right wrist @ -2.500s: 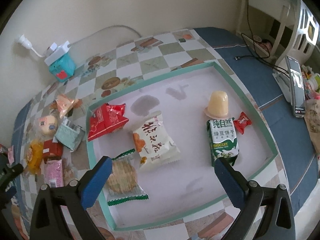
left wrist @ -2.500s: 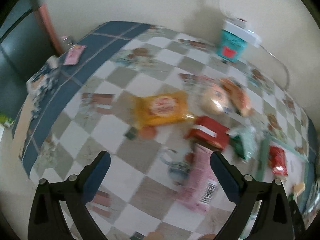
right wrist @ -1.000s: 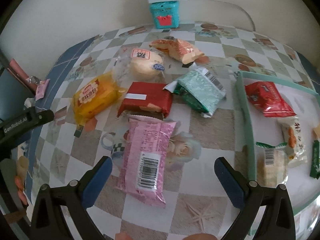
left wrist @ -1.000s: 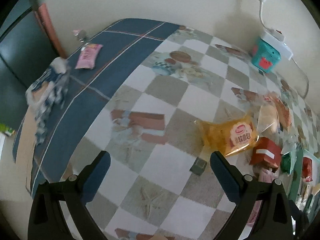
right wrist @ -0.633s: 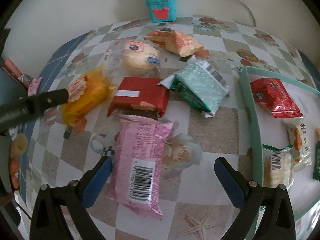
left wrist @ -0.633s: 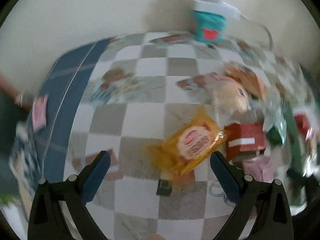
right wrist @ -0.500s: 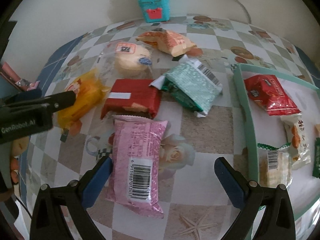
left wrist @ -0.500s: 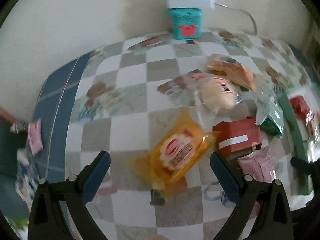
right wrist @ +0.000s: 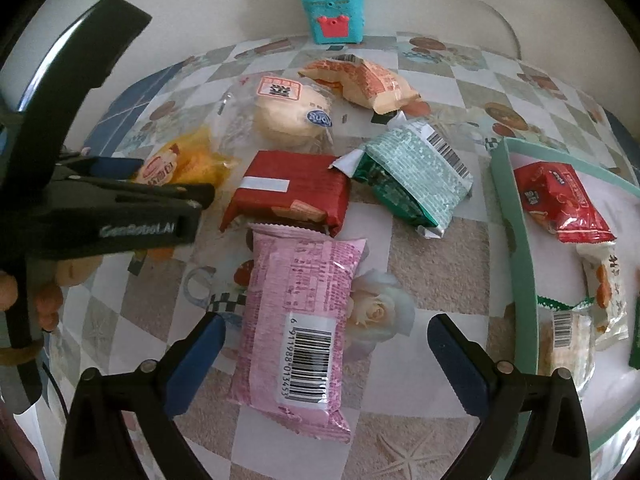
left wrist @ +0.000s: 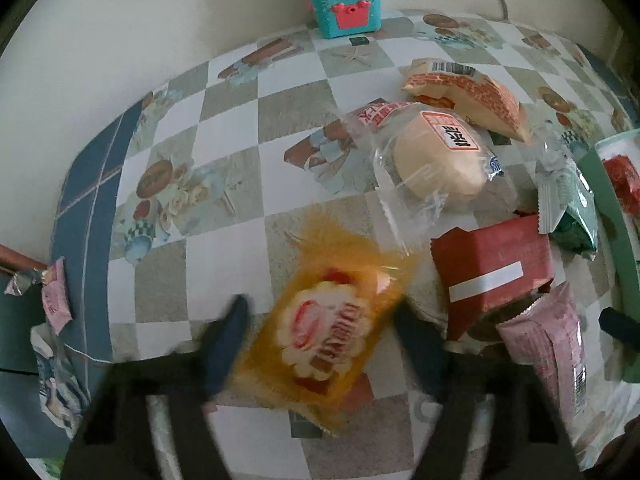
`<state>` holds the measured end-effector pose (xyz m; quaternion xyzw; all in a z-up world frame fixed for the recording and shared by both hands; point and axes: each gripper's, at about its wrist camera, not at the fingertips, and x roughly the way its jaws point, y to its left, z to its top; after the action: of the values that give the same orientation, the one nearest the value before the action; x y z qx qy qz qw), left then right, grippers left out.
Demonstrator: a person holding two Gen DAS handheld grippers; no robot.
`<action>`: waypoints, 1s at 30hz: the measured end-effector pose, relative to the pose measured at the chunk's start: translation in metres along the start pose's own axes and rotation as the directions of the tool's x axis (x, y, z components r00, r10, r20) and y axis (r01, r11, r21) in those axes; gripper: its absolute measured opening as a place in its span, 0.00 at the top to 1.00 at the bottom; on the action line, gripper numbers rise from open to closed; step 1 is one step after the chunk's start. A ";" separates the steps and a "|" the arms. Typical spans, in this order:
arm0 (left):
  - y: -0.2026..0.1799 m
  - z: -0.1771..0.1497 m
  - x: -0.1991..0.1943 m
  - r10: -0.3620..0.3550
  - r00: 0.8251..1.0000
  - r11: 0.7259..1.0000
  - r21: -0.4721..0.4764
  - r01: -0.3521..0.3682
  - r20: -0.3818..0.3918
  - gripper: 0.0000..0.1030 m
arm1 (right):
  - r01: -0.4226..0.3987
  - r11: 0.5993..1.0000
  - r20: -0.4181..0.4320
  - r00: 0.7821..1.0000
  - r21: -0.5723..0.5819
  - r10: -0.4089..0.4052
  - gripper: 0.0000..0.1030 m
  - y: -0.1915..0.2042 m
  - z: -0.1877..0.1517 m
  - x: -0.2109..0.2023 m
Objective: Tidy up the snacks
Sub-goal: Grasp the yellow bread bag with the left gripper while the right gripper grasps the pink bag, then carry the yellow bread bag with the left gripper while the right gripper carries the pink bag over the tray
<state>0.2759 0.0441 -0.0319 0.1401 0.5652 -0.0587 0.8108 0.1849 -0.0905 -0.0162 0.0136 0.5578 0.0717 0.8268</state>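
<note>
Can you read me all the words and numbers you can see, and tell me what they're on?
"GenRobot.AI" on the side of the left tool.
"6 911988 013453" under the barcode of the pink snack pack.
The round bun pack has a red-and-white label with Chinese characters and a blue oval sticker, both too blurred to read.
The yellow snack pack has a red logo, blurred.
The small print on the green pack and the red pack in the tray is too small.
</note>
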 end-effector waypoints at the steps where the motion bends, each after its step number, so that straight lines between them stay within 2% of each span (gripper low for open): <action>1: 0.000 0.000 0.000 0.002 1.000 1.000 -0.008 -0.002 0.000 0.43 | -0.001 1.000 0.003 1.000 0.000 0.001 0.04 0.000 0.000 -0.001; 5: 0.002 -0.003 -0.002 0.008 1.000 1.000 -0.014 -0.009 -0.009 0.54 | -0.027 1.000 0.003 1.000 0.003 0.027 0.26 0.001 -0.001 -0.003; 9: 0.000 -0.011 -0.007 0.024 0.999 0.998 -0.051 -0.026 -0.036 0.56 | -0.061 0.998 -0.008 0.998 0.008 0.061 0.52 0.001 -0.003 -0.005; 12: 0.000 -0.020 -0.012 -0.002 0.999 0.994 -0.113 -0.003 -0.040 0.56 | -0.064 0.998 -0.010 0.998 0.013 0.064 0.56 0.001 -0.006 -0.009; 15: 0.000 -0.034 -0.017 -0.041 0.998 0.977 -0.211 0.031 -0.042 0.56 | -0.072 0.997 -0.012 0.997 0.029 0.072 0.58 -0.003 -0.010 -0.014; 20: -0.002 -0.058 -0.031 -0.088 0.996 0.929 -0.363 0.077 -0.013 0.56 | -0.090 0.994 0.004 0.996 0.057 0.090 0.58 -0.014 -0.016 -0.029; 24: -0.010 -0.067 -0.054 -0.070 0.997 0.910 -0.409 0.073 0.022 0.56 | -0.103 0.991 0.051 0.994 0.083 0.099 0.58 -0.025 -0.018 -0.053; 30: -0.024 -0.062 -0.099 -0.034 0.994 0.898 -0.434 0.075 0.102 0.56 | -0.095 0.989 0.130 0.988 0.110 0.080 0.58 -0.045 -0.014 -0.087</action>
<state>0.1786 0.0330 0.0368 -0.0640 0.5299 0.0404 0.8446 0.1441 -0.1475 0.0539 0.0904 0.5068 0.0744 0.8541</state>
